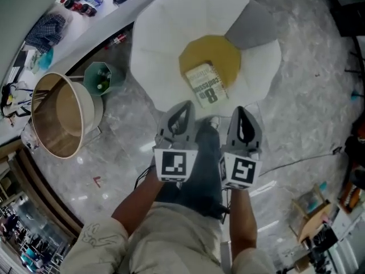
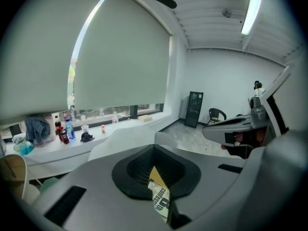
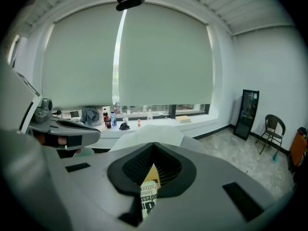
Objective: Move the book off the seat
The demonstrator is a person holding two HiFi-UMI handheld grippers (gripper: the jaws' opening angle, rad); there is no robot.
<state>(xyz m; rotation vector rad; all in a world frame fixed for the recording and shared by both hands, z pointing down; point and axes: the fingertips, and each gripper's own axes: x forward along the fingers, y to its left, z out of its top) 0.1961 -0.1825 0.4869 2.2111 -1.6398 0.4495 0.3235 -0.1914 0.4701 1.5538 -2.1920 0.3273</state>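
One rectangular paperback book (image 1: 208,84) lies flat on the round yellow centre (image 1: 219,51) of the white, egg-shaped padded seat (image 1: 165,44). At the seat's near edge, left gripper (image 1: 183,108) and right gripper (image 1: 240,113) have their jaws clenched on nothing.

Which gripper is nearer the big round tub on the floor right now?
Left. The left gripper is to the right of the tub in the head view; the right gripper is farther right, beyond it.

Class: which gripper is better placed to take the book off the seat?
Left, narrowly: the left gripper sits closer to the book than the right gripper; both are shut.
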